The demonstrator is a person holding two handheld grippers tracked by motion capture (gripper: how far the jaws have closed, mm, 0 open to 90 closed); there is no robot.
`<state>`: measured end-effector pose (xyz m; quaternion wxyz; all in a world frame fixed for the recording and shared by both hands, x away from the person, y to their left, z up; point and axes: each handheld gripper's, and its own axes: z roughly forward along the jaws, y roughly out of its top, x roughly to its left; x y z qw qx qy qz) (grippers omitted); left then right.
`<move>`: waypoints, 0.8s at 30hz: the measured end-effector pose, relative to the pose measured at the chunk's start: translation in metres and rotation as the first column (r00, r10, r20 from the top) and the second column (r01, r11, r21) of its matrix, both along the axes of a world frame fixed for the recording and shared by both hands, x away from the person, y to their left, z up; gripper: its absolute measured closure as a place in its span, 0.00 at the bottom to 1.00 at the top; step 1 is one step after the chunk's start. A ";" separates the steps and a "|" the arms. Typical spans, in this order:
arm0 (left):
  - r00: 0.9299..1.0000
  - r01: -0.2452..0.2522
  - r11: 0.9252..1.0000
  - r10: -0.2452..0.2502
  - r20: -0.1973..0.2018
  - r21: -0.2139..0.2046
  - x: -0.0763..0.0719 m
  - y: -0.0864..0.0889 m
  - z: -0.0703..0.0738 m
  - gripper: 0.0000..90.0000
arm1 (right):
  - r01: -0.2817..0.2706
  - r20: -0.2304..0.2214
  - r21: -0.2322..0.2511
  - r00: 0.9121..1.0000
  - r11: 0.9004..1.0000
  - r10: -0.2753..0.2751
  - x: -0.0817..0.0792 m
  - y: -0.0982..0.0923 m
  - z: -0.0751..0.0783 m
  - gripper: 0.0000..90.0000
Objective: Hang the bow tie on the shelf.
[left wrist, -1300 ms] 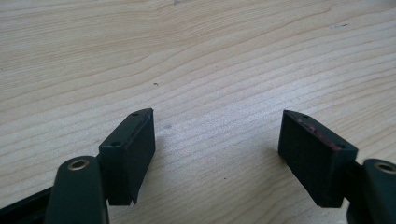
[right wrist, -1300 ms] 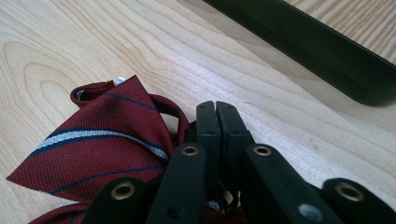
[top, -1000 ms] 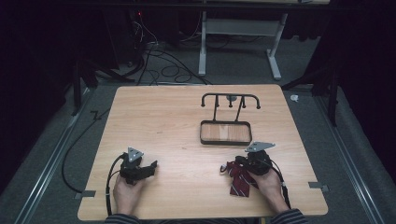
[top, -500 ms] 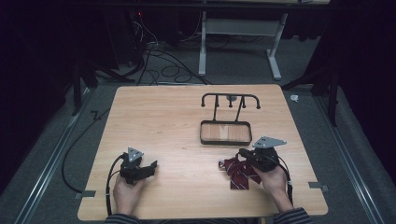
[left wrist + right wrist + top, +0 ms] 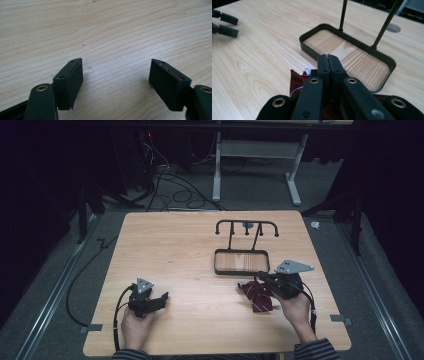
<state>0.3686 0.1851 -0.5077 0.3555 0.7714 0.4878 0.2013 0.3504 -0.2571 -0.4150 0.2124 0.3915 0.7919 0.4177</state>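
Note:
A dark red cloth (image 5: 258,296) with thin pale stripes hangs bunched under my right gripper (image 5: 248,283), just in front of the black tray. In the right gripper view the jaws of that gripper (image 5: 328,60) are pressed together, and the cloth (image 5: 297,82) spills out below them to the left. The gripper is shut on the cloth and holds it a little above the table. My left gripper (image 5: 161,298) rests low at the table's front left. It (image 5: 117,80) stands open over bare wood with nothing between its fingers.
A black wire stand has a shallow wood-floored tray (image 5: 217,262) and a hook bar (image 5: 246,223) above it, right of the table's centre. In the right gripper view the tray's rim (image 5: 305,46) lies straight ahead, and the left gripper (image 5: 224,22) shows far left. Cables cross the floor behind.
My right gripper has risen and moved slightly towards the tray, lifting the red cloth off the table. The left gripper has stayed where it was.

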 end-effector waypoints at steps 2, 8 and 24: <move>1.000 0.000 1.000 0.000 0.000 0.000 0.000 0.000 0.000 0.31 | -0.001 0.010 0.002 1.000 1.000 0.001 0.000 0.000 0.004 1.00; 1.000 0.000 1.000 0.000 0.000 -0.001 0.000 0.000 0.000 0.31 | -0.007 0.039 0.012 0.999 1.000 0.006 0.000 -0.002 0.016 1.00; 1.000 0.001 1.000 -0.001 -0.002 -0.005 0.000 0.001 0.000 0.31 | -0.029 0.081 0.007 0.996 1.000 0.028 0.009 0.006 0.033 1.00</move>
